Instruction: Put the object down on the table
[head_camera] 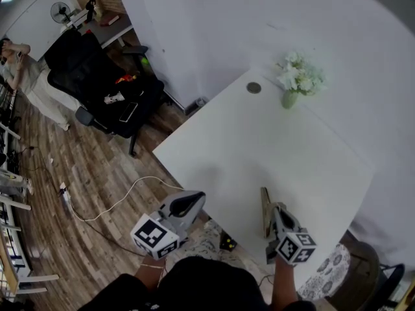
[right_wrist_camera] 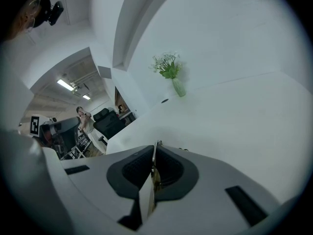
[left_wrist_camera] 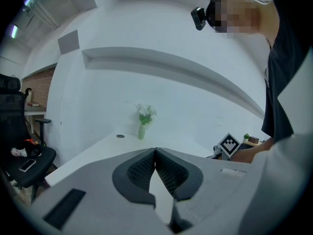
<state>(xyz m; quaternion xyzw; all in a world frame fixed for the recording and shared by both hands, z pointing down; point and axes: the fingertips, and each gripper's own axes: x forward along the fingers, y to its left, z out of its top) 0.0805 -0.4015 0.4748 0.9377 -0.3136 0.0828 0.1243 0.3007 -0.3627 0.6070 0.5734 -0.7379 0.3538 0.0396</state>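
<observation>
— Where's the flat object (head_camera: 264, 211)?

— In the right gripper (head_camera: 275, 211). It's thin and tan, standing on edge, and it sticks out ahead of the jaws on their left side. In the right gripper view the flat object (right_wrist_camera: 154, 174) runs straight up the seam between the two dark pads, which are clamped on it from both sides.

— Is it on the table (head_camera: 259, 148)?

— It's over the white top, close to the near edge. Whether its lower edge touches, I can't tell.

— And the left gripper (head_camera: 196, 198)?

— Off the table's near left corner, above the wood floor (head_camera: 97, 180). Its own view shows the left gripper (left_wrist_camera: 155, 154) with jaws pressed together and nothing between them.

— Anything else around?

— A vase of white flowers (head_camera: 295, 83) at the far edge, well apart from both grippers, and a black office chair (head_camera: 97, 83) beyond the table's left side.
</observation>
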